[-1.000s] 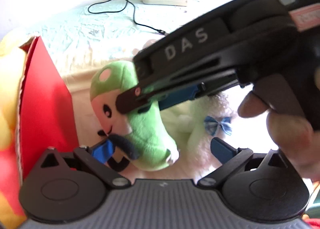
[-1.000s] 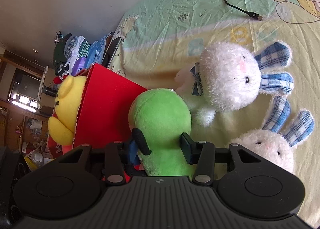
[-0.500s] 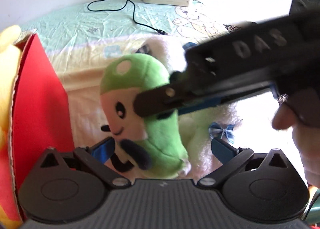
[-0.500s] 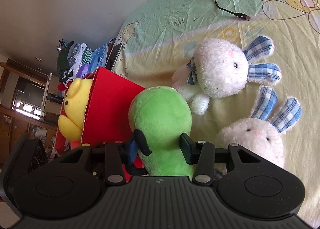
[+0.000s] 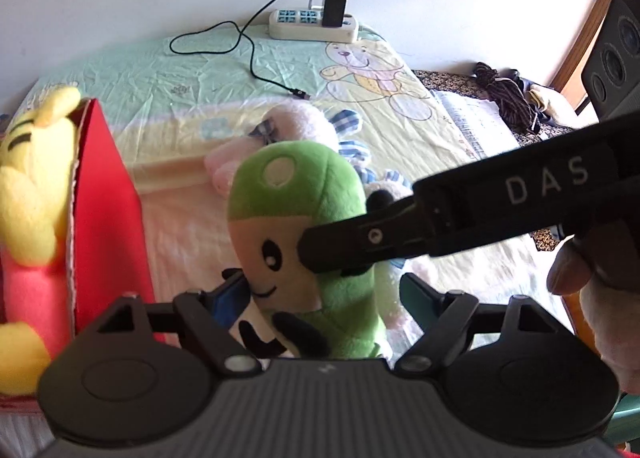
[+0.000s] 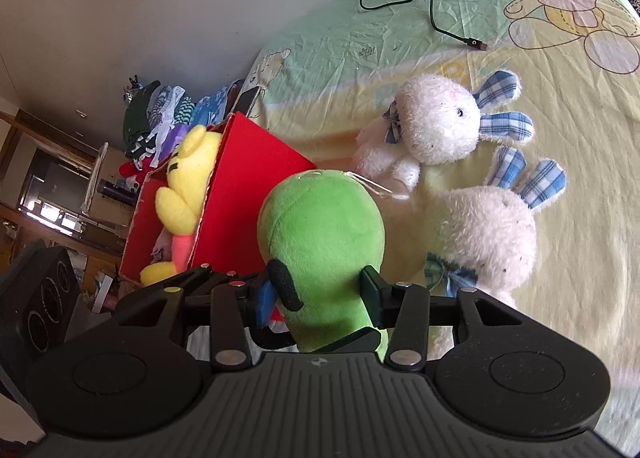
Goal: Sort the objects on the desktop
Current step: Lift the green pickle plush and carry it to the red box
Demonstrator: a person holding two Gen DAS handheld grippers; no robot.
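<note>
Beside the bed's left edge stands a red box (image 6: 256, 162) holding a yellow plush (image 6: 192, 174); right of it, the right gripper (image 6: 320, 294) clamps the green plush (image 6: 324, 226). White rabbits (image 6: 436, 134) lie rightward. The left gripper's (image 5: 320, 294) fingers spread apart.

**Toys around the box on the bed**

A bear toy (image 6: 188, 178) is sitting in the box (image 6: 248, 194). Just right of the box, a frog toy (image 6: 320, 226) is hanging between the right gripper (image 6: 316, 294) fingers. Two rabbit toys (image 6: 436, 134) are lying on the sheet (image 6: 580, 218) further right.
</note>
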